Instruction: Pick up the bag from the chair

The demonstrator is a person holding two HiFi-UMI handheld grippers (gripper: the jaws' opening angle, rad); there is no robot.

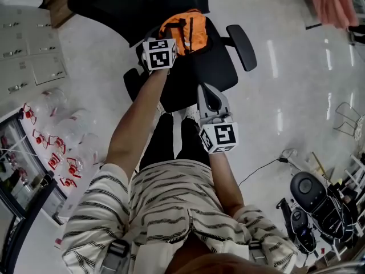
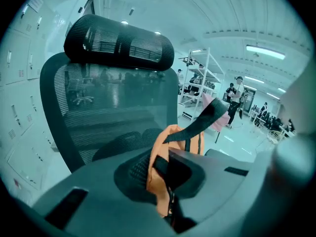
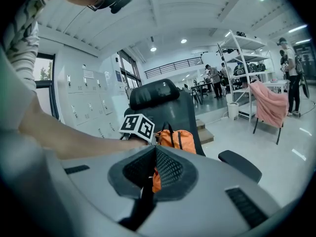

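a black mesh office chair stands on a glossy floor. an orange bag is over its seat, in front of the backrest. the left tool pinches the bag's fabric beside a black strap. the right tool, near the seat's front, is pressed together and holds nothing.

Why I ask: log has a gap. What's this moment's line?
left gripper: shut on bag | right gripper: shut, empty | bag: at chair
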